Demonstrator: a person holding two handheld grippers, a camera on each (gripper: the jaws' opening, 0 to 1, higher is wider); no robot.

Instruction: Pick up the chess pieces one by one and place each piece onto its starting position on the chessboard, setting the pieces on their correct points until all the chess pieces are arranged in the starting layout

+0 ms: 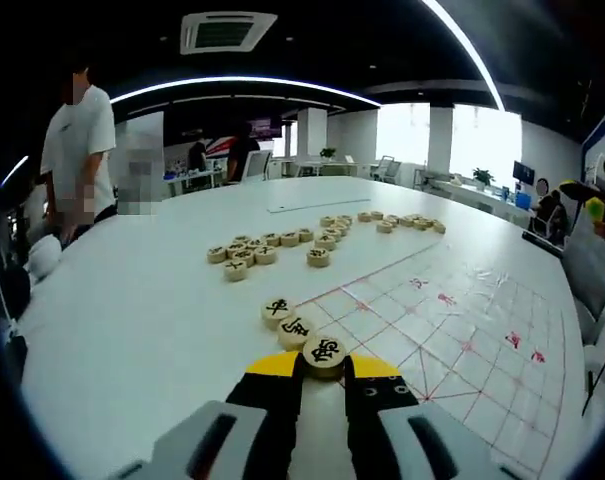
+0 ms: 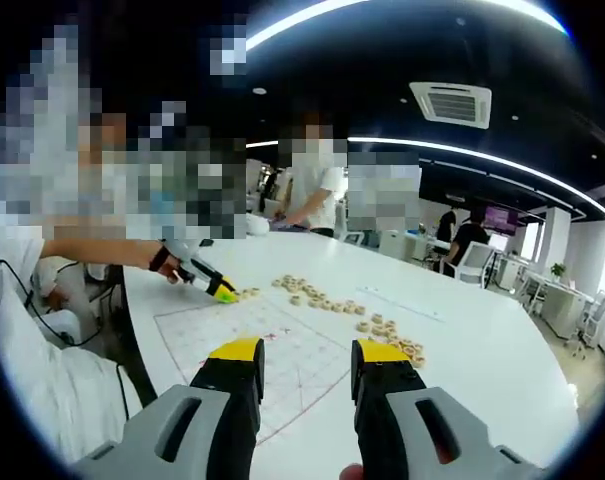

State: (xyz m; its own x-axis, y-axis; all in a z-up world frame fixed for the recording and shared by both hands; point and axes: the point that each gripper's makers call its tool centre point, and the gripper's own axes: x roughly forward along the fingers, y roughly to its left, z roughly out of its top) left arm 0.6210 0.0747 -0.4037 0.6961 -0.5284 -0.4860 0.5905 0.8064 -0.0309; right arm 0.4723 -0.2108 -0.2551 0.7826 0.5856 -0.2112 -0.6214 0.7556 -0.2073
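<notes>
**Left hand-held gripper closed on a piece at the board's edge; right one open and empty**

In the left gripper view, the left hand-held gripper (image 1: 323, 368) has its two yellow-tipped jaws drawn in close on a round wooden chess piece (image 1: 324, 352) with a black character on top. The piece sits between the jaw tips, at the near edge of the chessboard (image 1: 452, 325), a white sheet ruled with red lines. Two more black-marked pieces (image 1: 286, 320) lie in a short row just beside the held one, running away to the left along the board's edge. Farther out on the white table (image 1: 132, 300), a loose cluster of pieces (image 1: 257, 250) lies apart from the board, and a second scatter (image 1: 392, 220) lies beyond it.

In the right gripper view, the right hand-held gripper (image 2: 304, 370) hangs above the table with its jaws well apart and nothing between them. Past its tips lies the chessboard (image 2: 272, 355). At the far corner of the board the left hand-held gripper (image 2: 222, 293) reaches in from the left, held by a person's hand (image 2: 167, 262), its yellow tip down by pieces there. A trail of unplaced pieces (image 2: 357, 315) runs across the table beyond the board.

People stand at the table's far side in both views.
</notes>
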